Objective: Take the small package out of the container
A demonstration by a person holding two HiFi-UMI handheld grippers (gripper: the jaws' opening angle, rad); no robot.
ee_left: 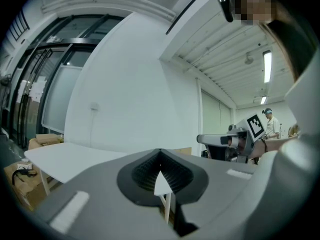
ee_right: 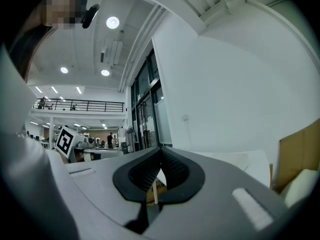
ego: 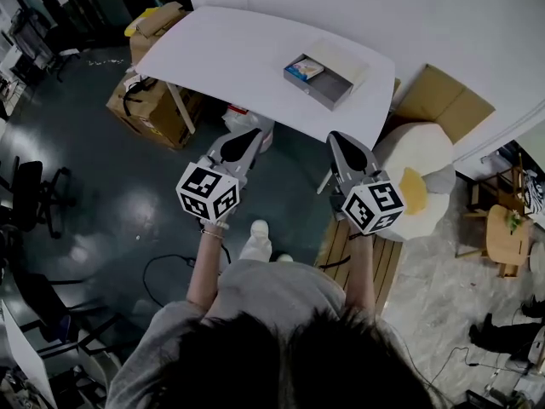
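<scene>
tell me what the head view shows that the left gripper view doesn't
Only the head view: the grey container sitting on the table, with the small package lying inside it. Only the left gripper view: the ceiling lights and a person standing far off. Both: the white table, the right gripper, and the left gripper, whose jaws are together with nothing between them.

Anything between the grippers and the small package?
Nothing visible. The small package lies in the open-topped container on the white table; only the container's near wall rims it. The left gripper and right gripper, both shut, hang short of the table edge.
</scene>
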